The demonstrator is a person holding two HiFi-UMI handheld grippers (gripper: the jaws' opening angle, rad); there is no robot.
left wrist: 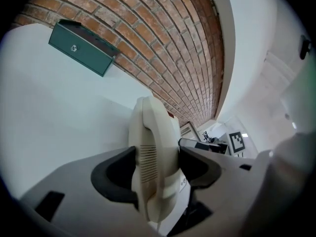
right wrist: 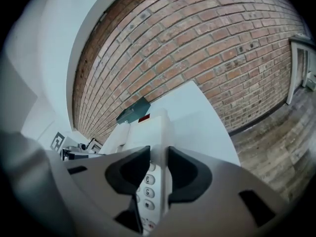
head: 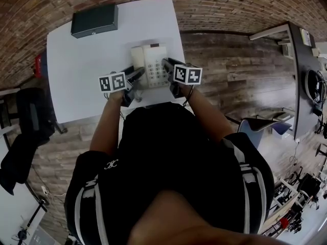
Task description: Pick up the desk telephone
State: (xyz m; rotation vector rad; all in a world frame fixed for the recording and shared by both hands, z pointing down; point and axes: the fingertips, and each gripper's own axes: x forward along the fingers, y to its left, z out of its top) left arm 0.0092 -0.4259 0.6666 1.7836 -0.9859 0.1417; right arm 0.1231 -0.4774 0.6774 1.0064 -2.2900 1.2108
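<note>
A cream desk telephone [head: 150, 63] with a keypad lies near the right front of the white table [head: 76, 75]. My left gripper [head: 138, 74] holds its left side. In the left gripper view the handset side of the telephone [left wrist: 153, 142] fills the gap, and both dark pads of the left gripper [left wrist: 157, 154] press on it. My right gripper [head: 166, 64] is at the phone's right side. In the right gripper view the right gripper [right wrist: 158, 154] has its pads closed on the thin right edge of the telephone [right wrist: 148, 130], beside the keys.
A dark green box [head: 94, 20] stands at the table's back left, by the brick wall [right wrist: 222, 43]. The table's right edge [head: 180, 45] runs close to the phone, with wooden floor beyond. A chair with a black jacket [head: 28, 121] stands to the left.
</note>
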